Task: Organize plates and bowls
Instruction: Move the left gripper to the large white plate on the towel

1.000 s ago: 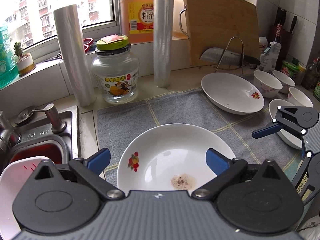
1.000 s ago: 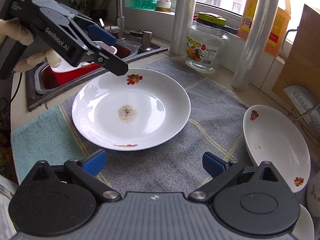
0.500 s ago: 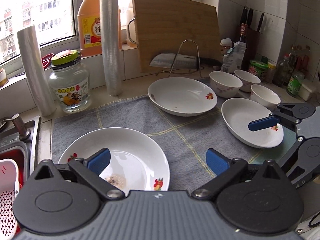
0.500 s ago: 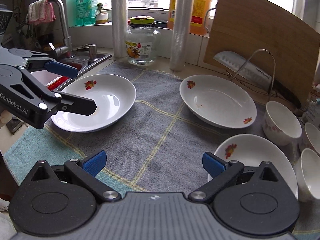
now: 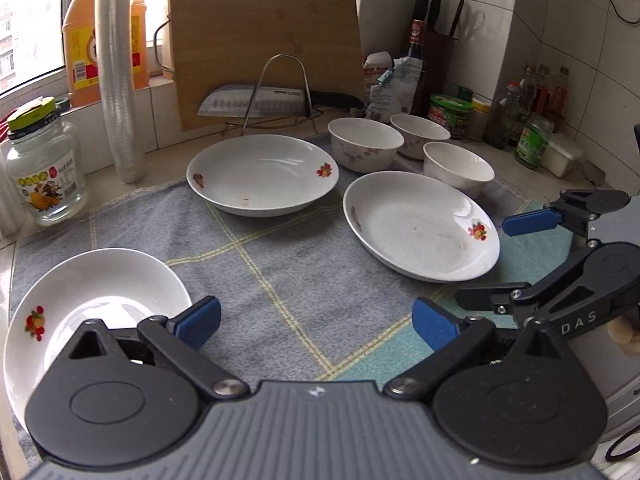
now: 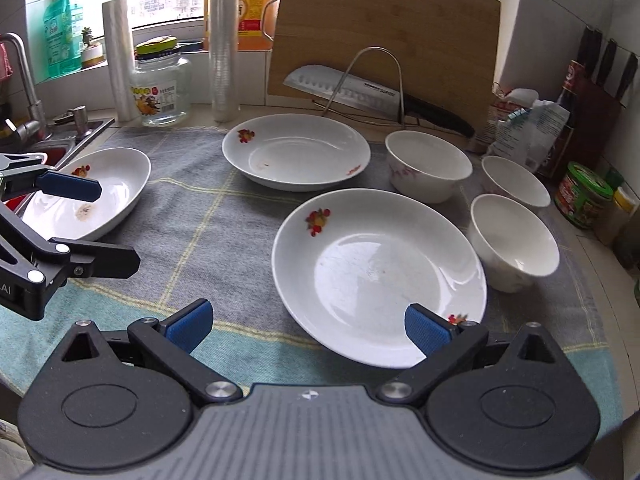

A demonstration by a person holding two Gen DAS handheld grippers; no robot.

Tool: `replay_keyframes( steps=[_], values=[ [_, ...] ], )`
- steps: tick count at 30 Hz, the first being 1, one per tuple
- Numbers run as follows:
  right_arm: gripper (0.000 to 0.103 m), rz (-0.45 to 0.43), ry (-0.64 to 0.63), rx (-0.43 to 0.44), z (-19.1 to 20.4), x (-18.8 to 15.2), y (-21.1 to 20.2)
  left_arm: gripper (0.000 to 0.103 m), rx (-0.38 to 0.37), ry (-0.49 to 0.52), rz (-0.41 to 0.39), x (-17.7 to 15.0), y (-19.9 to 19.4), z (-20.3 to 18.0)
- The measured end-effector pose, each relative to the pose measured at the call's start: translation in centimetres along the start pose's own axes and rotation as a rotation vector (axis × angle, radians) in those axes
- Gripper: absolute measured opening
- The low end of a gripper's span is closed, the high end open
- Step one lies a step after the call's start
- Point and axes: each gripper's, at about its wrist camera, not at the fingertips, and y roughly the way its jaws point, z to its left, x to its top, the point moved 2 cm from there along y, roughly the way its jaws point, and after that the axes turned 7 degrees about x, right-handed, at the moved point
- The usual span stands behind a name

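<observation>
Three white plates with fruit prints lie on a grey checked towel [image 5: 280, 280]. The left plate [image 5: 96, 296] [image 6: 92, 196] has a food stain. The back plate [image 5: 262, 174] [image 6: 296, 152] and the right plate [image 5: 420, 224] [image 6: 376, 272] lie apart. Three white bowls [image 5: 364, 142] [image 6: 428, 166] stand upright at the back right. My left gripper [image 5: 316, 322] is open and empty above the towel, beside the left plate. My right gripper [image 6: 306, 322] is open and empty over the near rim of the right plate.
A cutting board [image 5: 264, 44] and a knife on a wire rack [image 5: 256, 102] stand behind the plates. A glass jar [image 5: 44, 176], film rolls [image 5: 120, 80] and an orange bottle stand at the back left. Condiment jars [image 5: 448, 114] crowd the right corner. The sink [image 6: 52, 140] is at the left.
Both grippers have swung right, away from the sink. The left plate has slid to the left edge of both views. The right plate and bowls have come into fuller view.
</observation>
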Motion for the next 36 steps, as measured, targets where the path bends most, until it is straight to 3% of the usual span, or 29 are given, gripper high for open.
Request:
replay_keyframes(
  steps=[4, 9, 21, 30, 36],
  values=[
    [0.103, 0.006, 0.025, -0.019, -2.4, -1.0, -0.5, 0.101, -0.003, 0.015, 0.023, -0.2, 1.0, -1.9],
    [0.103, 0.021, 0.008, 0.002, -5.7, -1.9, -0.4, 0.101, 0.038, -0.036, 0.043, 0.5, 2.0, -4.1],
    [0.103, 0.041, -0.150, 0.185, -13.8, -3.7, 0.7, 0.101, 0.169, -0.159, 0.090, 2.6, 4.1, -10.0],
    [0.103, 0.051, -0.302, 0.327, -14.3, -4.5, 2.8, 0.101, 0.240, -0.247, 0.137, 3.1, 4.0, -10.9],
    [0.103, 0.036, -0.300, 0.360, -14.1, -4.0, 4.1, 0.101, 0.214, -0.238, 0.155, 3.9, 5.0, -10.5]
  ],
)
